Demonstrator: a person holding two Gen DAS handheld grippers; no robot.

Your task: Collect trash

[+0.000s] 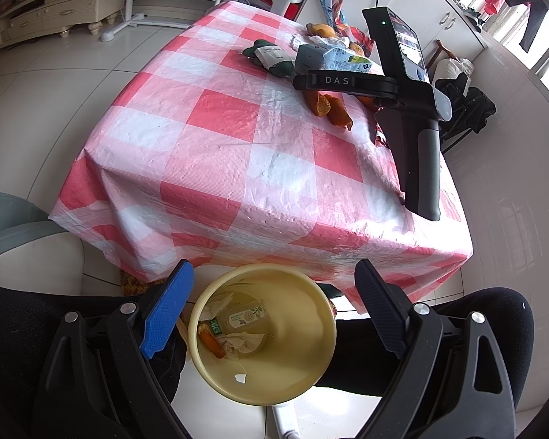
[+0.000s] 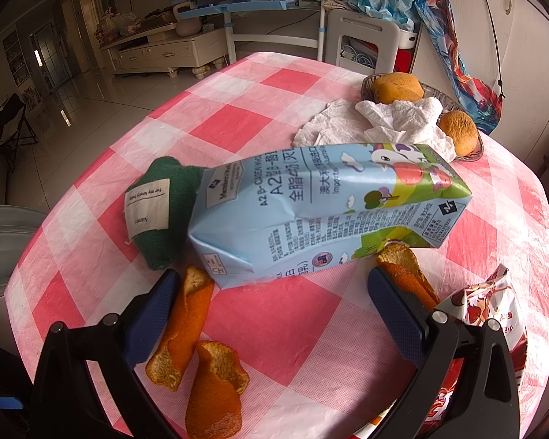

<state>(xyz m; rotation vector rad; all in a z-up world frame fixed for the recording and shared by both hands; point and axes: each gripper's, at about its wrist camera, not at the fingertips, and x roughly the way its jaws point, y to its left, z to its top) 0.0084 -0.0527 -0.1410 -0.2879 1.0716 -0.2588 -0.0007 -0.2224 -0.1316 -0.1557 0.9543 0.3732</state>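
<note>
My left gripper hangs open and empty above a yellow bin on the floor, which holds a small bottle, an orange scrap and crumpled tissue. My right gripper is open over the table, nothing between its fingers. A light blue milk carton lies on its side just beyond the fingertips. Orange peels lie beside the left finger, and another peel lies by the right finger. A crumpled tissue lies behind the carton. A snack wrapper lies at the right edge.
The table has a red and white checked cloth. A green cloth with a label lies left of the carton. A basket at the back right holds round brown fruits. A person's dark-clothed legs flank the bin.
</note>
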